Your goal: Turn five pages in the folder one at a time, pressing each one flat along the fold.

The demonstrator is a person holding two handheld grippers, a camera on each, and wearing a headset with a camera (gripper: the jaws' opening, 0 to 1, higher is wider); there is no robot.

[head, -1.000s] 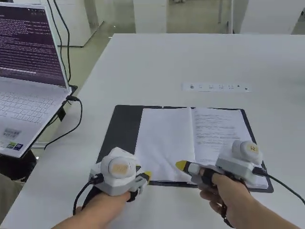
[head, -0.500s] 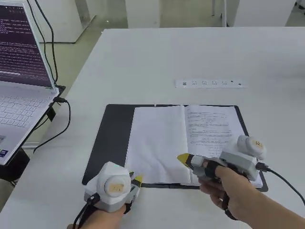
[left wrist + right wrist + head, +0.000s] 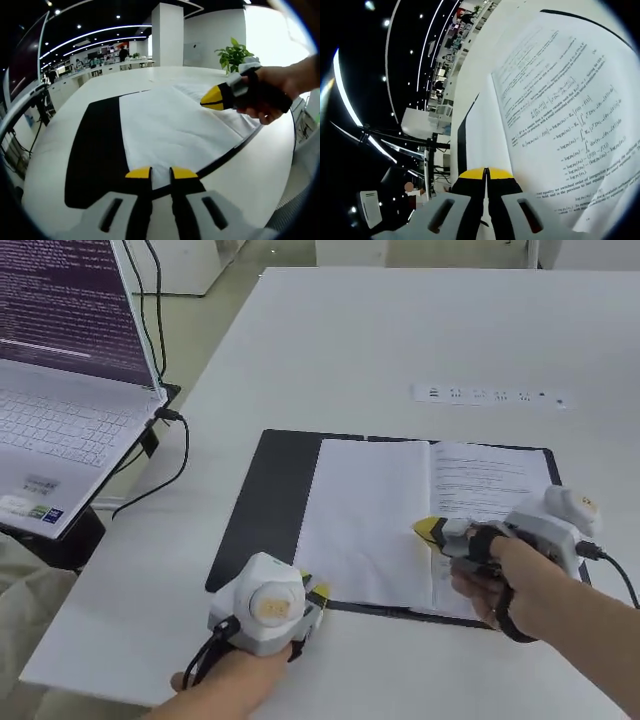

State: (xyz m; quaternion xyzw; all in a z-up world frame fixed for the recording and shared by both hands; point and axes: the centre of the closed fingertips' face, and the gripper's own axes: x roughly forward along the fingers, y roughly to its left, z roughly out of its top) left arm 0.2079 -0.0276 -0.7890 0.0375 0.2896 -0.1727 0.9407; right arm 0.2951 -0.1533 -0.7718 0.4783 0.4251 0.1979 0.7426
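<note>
Matt black folder (image 3: pixel 262 510), seemingly paper pages (image 3: pixel 365 520)

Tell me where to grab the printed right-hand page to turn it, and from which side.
Take the printed page by its free outer edge, coming in from the right. Its inner edge is bound at the fold, and it lies flat, so a jaw probably has to slip under that loose edge.

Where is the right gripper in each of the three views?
Head view: right gripper right of centre, by the fold.
Left gripper view: right gripper upper right, tips pointing left.
Right gripper view: right gripper bottom centre, jaws shut.
Shared landmark: blank left page.
</note>
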